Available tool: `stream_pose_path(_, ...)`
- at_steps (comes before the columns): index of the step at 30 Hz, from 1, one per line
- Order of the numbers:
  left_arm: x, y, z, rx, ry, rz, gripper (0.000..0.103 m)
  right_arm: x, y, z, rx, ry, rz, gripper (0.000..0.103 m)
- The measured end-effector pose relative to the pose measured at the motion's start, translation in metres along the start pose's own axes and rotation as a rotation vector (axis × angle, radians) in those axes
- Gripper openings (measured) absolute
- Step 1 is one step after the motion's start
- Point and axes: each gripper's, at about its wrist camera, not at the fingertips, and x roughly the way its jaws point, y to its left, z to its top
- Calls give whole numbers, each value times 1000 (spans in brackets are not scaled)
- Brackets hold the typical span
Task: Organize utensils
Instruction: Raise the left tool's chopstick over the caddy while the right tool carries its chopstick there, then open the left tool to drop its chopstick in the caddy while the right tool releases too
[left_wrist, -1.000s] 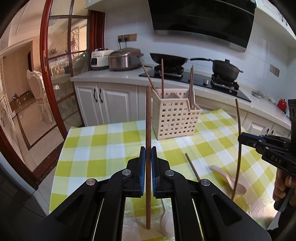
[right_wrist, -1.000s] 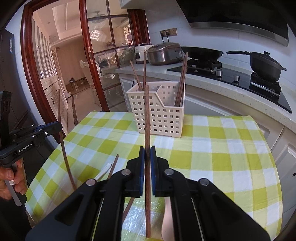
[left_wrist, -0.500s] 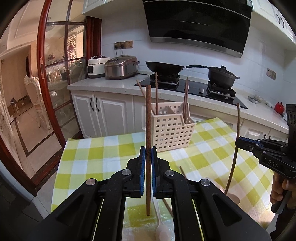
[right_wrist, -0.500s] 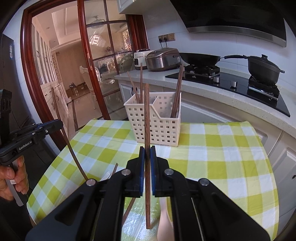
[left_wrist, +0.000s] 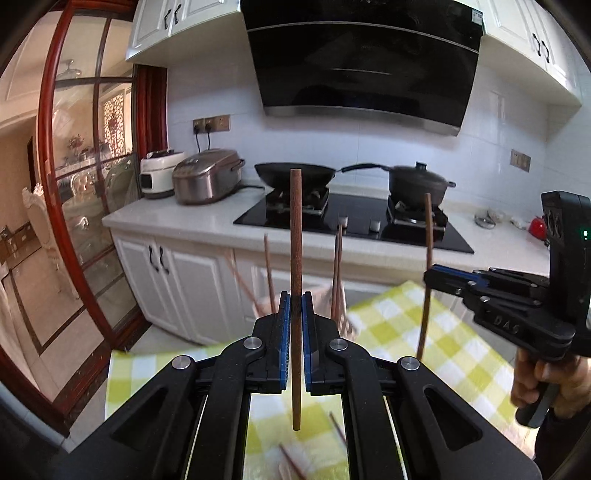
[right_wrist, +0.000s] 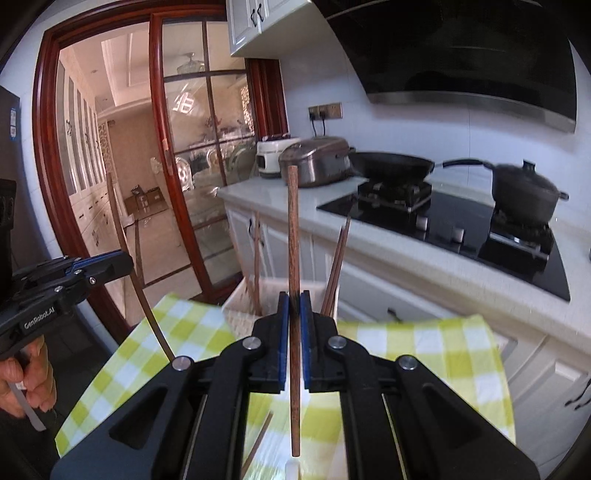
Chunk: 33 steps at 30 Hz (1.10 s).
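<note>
**Both chopsticks lifted, basket is the next stop**

My left gripper (left_wrist: 293, 306) is pinching one wooden chopstick (left_wrist: 295, 258) between its blue pads, and the stick stands nearly upright, with its lower end free above the table. My right gripper (right_wrist: 293, 306) pinches a second chopstick (right_wrist: 293, 266) in the same way, also upright. In each view I see the other gripper at the side, carrying its stick clear of the checked tablecloth (right_wrist: 443, 347).

Farther away, at the far edge of the table, stands the white lattice utensil basket (right_wrist: 240, 306), partly hidden behind my jaws and blurred. Several chopsticks (right_wrist: 336, 266) lean inside it already. Near me on the cloth lie more chopsticks (left_wrist: 336, 428), so I judge the task is only partly done.

I think the step in hand is the carry toward the basket. The next move calls for bringing each lower tip over the basket's open top, keeping the stick vertical, then lowering before I release. The leaning sticks could block the entry.
</note>
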Motion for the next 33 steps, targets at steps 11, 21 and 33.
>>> stream_pose_path(11, 57, 8, 72, -11, -36, 21, 4, 51, -14, 63, 23, -43, -12, 6)
stream_pose_path(21, 102, 21, 62, -55, -4, 49, 4, 100, -9, 72, 19, -33, 3, 6)
stream_pose_path(33, 127, 31, 34, -90, 44, 43, 4, 135, -5, 48, 24, -27, -7, 6)
